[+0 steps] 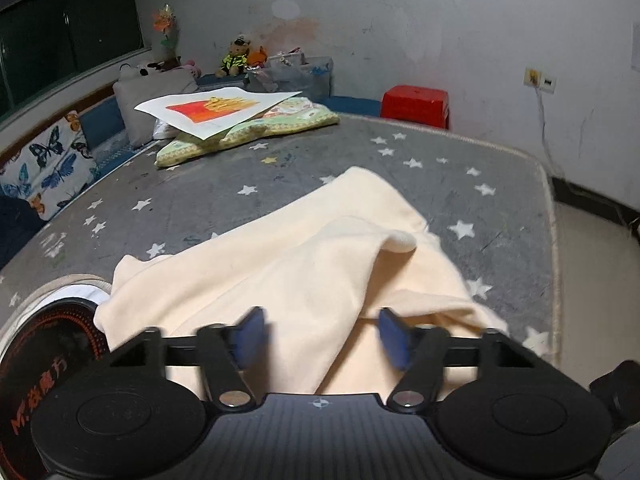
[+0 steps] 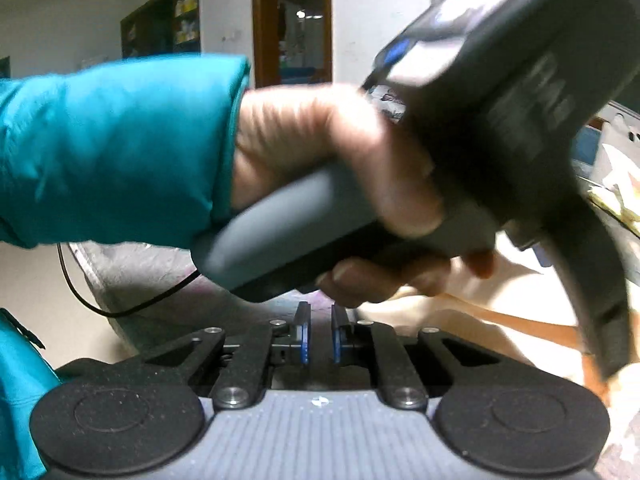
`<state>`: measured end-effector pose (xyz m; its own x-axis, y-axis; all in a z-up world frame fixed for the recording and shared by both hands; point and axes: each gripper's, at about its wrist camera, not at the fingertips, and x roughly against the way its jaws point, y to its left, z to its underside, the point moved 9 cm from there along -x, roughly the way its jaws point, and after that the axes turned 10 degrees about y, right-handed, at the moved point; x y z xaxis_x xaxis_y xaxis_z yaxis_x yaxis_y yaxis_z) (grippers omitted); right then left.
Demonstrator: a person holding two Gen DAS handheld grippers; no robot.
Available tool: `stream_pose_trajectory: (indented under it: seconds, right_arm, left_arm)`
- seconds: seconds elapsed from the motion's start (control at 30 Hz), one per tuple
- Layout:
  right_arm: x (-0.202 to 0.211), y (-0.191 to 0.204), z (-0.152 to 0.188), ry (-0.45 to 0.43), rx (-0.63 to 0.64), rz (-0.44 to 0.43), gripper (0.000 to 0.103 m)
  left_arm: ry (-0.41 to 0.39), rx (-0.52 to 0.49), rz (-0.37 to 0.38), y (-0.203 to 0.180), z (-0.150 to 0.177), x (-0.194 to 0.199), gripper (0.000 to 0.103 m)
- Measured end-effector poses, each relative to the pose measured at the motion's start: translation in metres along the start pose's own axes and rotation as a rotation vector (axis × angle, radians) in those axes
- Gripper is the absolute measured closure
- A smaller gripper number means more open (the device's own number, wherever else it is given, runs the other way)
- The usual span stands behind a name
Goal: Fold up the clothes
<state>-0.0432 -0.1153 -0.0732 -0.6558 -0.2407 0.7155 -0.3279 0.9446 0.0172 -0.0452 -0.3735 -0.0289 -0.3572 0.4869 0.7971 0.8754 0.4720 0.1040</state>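
A cream garment is seen lying rumpled on the near half of a grey, star-printed mattress, with 1 flap turned over toward 3 o'clock and loose edges trailing toward 7 o'clock. The folding is judged to be at an early stage: no flat, squared stack is shown, and smoothing and further folds appear to be left.

The left gripper is held low over the cloth's near edge, its blue-padded fingers spread wide apart with nothing caught between them. The right gripper is shown with its fingers drawn nearly together, a narrow gap left, nothing visibly clamped; its view is largely blocked by the left hand in a teal padded sleeve.

The fabric is read as soft, matte and fleece-like; the mattress cover as thin and worn.
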Motion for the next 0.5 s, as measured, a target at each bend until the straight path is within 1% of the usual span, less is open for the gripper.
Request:
stream_pose_trajectory:
  seconds: [0.03, 0.07, 0.1, 0.13, 0.17, 0.3, 0.33, 0.43, 0.5]
  right_arm:
    - [0.004, -0.004, 0.001, -0.003, -0.011, 0.005, 0.091]
    - [0.007, -0.007, 0.002, -0.008, -0.026, 0.009, 0.087]
    - [0.011, -0.009, 0.002, -0.013, -0.041, 0.013, 0.084]
    - [0.014, -0.012, 0.002, -0.019, -0.054, 0.018, 0.084]
    - [0.017, -0.015, 0.002, -0.025, -0.066, 0.024, 0.082]
    - [0.036, -0.039, 0.002, -0.053, -0.138, 0.075, 0.072]
    - [0.040, -0.046, 0.003, -0.059, -0.156, 0.091, 0.071]
    - [0.048, -0.069, 0.007, -0.058, -0.209, 0.156, 0.068]
    - [0.050, -0.087, 0.010, -0.052, -0.245, 0.214, 0.064]
  left_arm:
    - [0.004, 0.004, -0.004, 0.002, 0.001, -0.002, 0.057]
    - [0.005, 0.011, -0.007, 0.004, 0.003, -0.003, 0.063]
    - [0.002, 0.022, -0.007, 0.008, 0.005, -0.003, 0.066]
    - [-0.002, 0.030, -0.008, 0.011, 0.006, -0.002, 0.076]
    - [-0.006, 0.040, -0.013, 0.015, 0.007, -0.001, 0.080]
    - [-0.030, 0.076, -0.039, 0.033, 0.012, 0.010, 0.089]
    - [-0.040, 0.085, -0.045, 0.037, 0.013, 0.013, 0.091]
    - [-0.059, 0.131, -0.084, 0.054, 0.017, 0.023, 0.097]
    - [-0.061, 0.172, -0.104, 0.067, 0.021, 0.028, 0.097]
